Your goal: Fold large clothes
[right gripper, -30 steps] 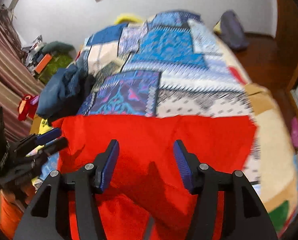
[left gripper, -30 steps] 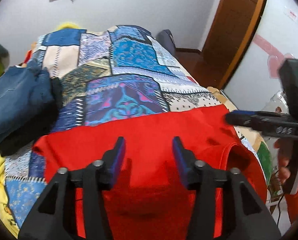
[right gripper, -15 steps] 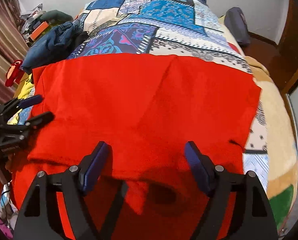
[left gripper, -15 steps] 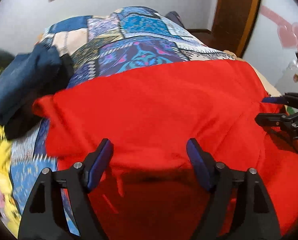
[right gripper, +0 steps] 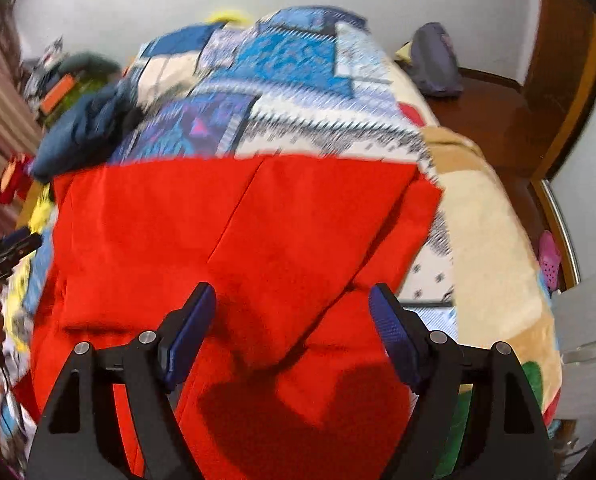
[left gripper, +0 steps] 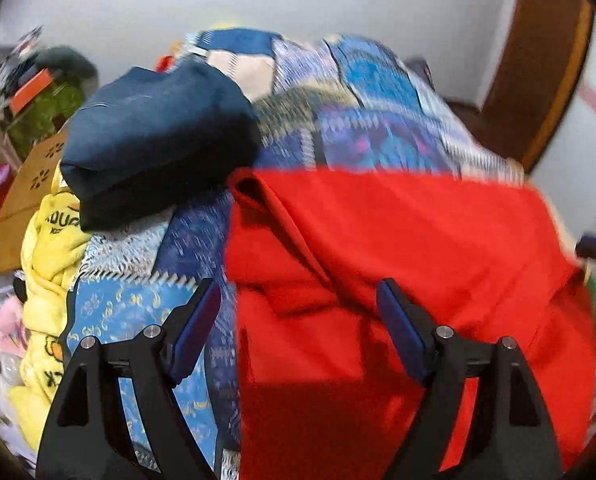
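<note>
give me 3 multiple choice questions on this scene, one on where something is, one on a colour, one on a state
1. Where does the blue bundle lie?
A. on the quilt, by the far left corner of the red garment
B. on the floor by the door
C. between the right gripper's fingers

2. What colour is the garment spread on the quilt?
A. green
B. red
C. white

3. How do the left gripper and right gripper stand?
A. both shut on cloth
B. left shut, right open
C. both open, holding nothing

Answers:
1 A: the left wrist view shows the bundle on the quilt at the garment's far left corner.
2 B: it is plain bright red in both views.
3 C: each pair of blue pads stands wide apart over the garment, with no cloth pinched.
</note>
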The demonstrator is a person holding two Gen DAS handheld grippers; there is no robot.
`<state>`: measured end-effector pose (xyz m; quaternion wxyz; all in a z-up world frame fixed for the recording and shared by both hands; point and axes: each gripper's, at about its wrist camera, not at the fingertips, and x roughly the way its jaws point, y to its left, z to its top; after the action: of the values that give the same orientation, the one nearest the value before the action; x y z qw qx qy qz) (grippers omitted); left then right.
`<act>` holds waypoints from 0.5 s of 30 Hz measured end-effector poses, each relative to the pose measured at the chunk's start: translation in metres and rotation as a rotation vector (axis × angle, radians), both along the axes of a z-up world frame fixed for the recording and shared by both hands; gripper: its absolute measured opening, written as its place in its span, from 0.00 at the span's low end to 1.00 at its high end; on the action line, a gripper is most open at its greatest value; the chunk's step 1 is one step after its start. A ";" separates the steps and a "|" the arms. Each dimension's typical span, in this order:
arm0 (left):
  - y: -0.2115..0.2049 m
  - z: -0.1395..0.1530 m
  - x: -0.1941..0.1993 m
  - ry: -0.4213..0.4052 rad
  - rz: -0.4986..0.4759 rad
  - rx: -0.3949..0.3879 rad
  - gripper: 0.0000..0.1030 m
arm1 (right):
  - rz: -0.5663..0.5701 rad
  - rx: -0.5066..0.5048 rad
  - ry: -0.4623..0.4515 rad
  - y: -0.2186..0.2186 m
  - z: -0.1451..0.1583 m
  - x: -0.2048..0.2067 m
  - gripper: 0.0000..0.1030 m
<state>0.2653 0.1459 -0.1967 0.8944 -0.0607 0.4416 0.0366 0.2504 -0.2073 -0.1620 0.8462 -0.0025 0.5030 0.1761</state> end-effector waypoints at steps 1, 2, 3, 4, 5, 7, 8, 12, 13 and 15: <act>0.008 0.004 0.004 -0.014 0.019 -0.034 0.78 | -0.021 0.000 -0.009 -0.004 0.003 0.005 0.74; 0.015 0.006 0.009 -0.024 0.040 -0.069 0.79 | -0.033 0.004 -0.013 -0.006 0.005 0.009 0.74; 0.023 0.007 0.016 -0.031 0.065 -0.113 0.81 | -0.045 0.016 -0.014 -0.009 0.007 0.014 0.74; 0.027 0.006 0.020 -0.032 0.081 -0.140 0.83 | -0.056 0.031 -0.012 -0.012 0.008 0.019 0.74; 0.034 0.002 0.027 -0.027 0.109 -0.177 0.83 | -0.069 0.044 -0.008 -0.015 0.007 0.024 0.74; 0.044 -0.010 0.040 0.000 0.179 -0.220 0.84 | -0.101 0.048 0.006 -0.021 0.000 0.035 0.74; 0.050 -0.020 0.048 0.022 0.216 -0.245 0.84 | -0.110 0.044 0.013 -0.024 -0.005 0.039 0.74; 0.066 -0.067 0.059 0.130 0.302 -0.406 0.83 | -0.169 0.070 0.128 -0.040 -0.043 0.056 0.74; 0.068 -0.075 0.060 0.145 0.297 -0.449 0.83 | -0.186 0.103 0.170 -0.045 -0.055 0.059 0.74; 0.064 -0.089 0.058 0.153 0.265 -0.546 0.83 | -0.197 0.159 0.213 -0.052 -0.069 0.063 0.74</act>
<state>0.3231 0.2102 -0.2852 0.7966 -0.3529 0.4894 0.0373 0.3137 -0.2589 -0.2305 0.7988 0.1327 0.5721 0.1307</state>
